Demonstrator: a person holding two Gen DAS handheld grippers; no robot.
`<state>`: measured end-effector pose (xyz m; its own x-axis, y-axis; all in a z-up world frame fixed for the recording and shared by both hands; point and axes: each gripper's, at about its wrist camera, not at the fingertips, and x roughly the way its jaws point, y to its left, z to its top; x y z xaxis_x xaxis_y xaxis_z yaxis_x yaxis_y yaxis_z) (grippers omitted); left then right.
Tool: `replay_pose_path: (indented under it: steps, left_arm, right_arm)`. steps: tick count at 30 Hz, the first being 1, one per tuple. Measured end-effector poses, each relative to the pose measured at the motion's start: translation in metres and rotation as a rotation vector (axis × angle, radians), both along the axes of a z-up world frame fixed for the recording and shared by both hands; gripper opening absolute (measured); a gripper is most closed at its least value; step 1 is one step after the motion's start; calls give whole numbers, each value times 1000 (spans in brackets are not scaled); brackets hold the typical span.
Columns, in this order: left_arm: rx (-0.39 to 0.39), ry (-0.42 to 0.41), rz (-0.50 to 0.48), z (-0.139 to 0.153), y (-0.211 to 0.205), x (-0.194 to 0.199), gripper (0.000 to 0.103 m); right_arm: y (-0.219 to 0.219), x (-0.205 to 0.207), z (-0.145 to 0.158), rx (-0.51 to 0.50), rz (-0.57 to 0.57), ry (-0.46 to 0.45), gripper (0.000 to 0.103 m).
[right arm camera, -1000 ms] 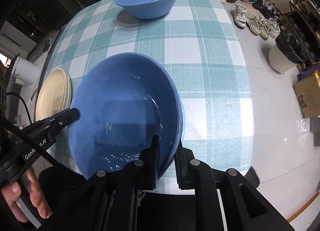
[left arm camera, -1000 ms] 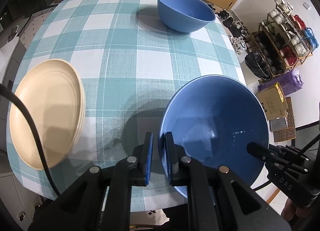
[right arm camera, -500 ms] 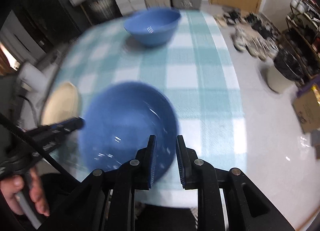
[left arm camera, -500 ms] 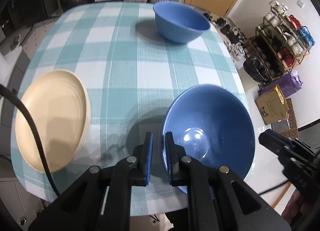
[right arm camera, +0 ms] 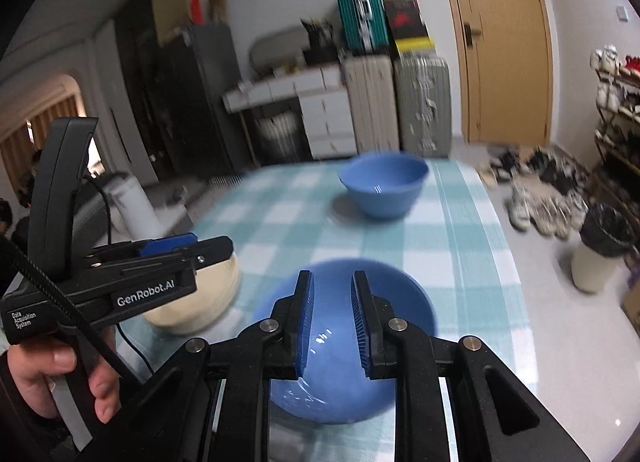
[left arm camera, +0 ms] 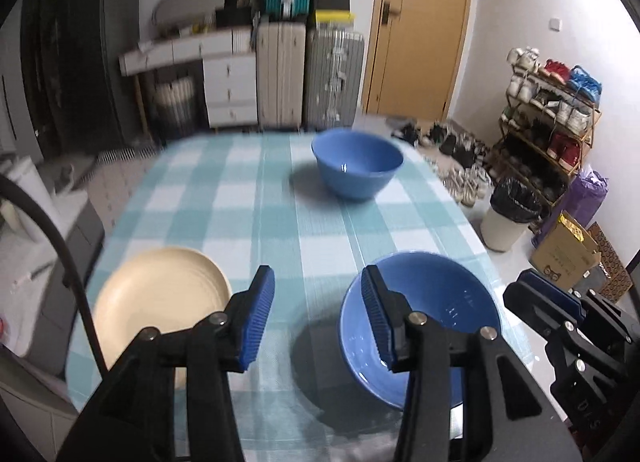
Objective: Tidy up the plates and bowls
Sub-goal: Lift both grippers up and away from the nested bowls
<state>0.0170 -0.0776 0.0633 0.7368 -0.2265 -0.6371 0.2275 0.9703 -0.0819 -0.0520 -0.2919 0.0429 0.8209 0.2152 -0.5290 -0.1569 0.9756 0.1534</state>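
Resting near the front edge of the bench [left arm camera: 280, 198], the near blue bowl [left arm camera: 424, 326] now sits free on the checked cloth, with the far blue bowl [left arm camera: 356, 168] well apart at the back and the cream plate [left arm camera: 160, 302] at the front left. The left gripper [left arm camera: 318, 316] has its jaws spread with only cloth showing between the pads; its right finger stands in front of the bowl's rim without pinching it, and those jaws have just been opening. The right gripper [right arm camera: 331, 320] is parted to a narrow gap and grips nothing; the bowl shows through the gap, lower down and beyond the pads. My worry is the placement: the bowl seems close to the front edge, so a careless swing of either gripper or a trailing cable could nudge it toward the floor. If the bowls are to be nested, a fresh pinch on the thin rim by one gripper alone may tip the bowl or let it slip. Compared with a second ago, both grippers have let go of the rim they were clamping, lifted and tilted up, so the room behind now fills the upper half of both views.
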Motion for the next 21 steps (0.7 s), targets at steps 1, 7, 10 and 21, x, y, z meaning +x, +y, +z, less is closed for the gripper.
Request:
replay_pose_path:
  steps: [1, 7, 10, 21]
  left_arm:
    - [-5, -21, 4, 3, 3, -5, 45]
    - [-20, -215, 24, 27, 19, -47, 50]
    - [-5, -270, 36, 27, 24, -54, 65]
    - [-4, -434, 21, 10, 26, -56, 93]
  right_arm:
    - [3, -7, 2, 4, -1, -42, 19]
    - [17, -34, 7, 26, 27, -188, 22]
    - [28, -41, 6, 36, 46, -224, 37]
    - [37, -55, -6, 16, -67, -353, 86]
